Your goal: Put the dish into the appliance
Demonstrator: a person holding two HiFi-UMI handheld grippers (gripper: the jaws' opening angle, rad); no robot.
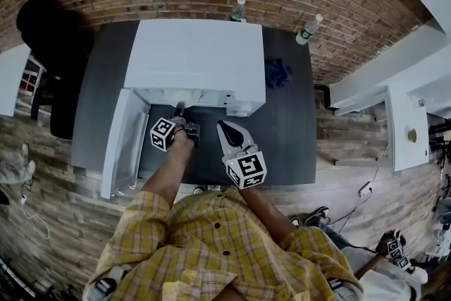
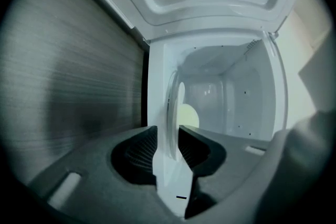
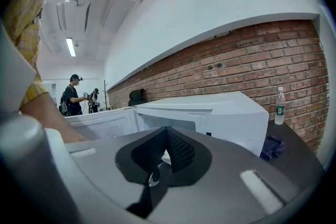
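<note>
From the head view, your left gripper [image 1: 180,109] reaches into the mouth of the white microwave [image 1: 201,53]. The microwave sits on the dark table [image 1: 289,130] with its door [image 1: 118,144] swung open to the left. Your right gripper [image 1: 224,129] hangs over the table in front of the microwave, its jaws drawn to a single point. You cannot make out the dish from here.

In the left gripper view, the dish [image 2: 174,107] is thin, pale and glassy. You see it edge-on, so only its curved rim shows. It stands in the gap between the two jaws and runs past their tips into the microwave's white cavity. The jaws are spread and released. The pads do not press on the rim, though it lies close to the pad at the right of this view.

In the right gripper view, the jaws are closed together at the tips with nothing between them. They point at the microwave's front, well apart from the dish, which does not show here. A blue cloth [image 3: 273,147] lies on the table beside the microwave, near a bottle [image 3: 280,106].
</note>
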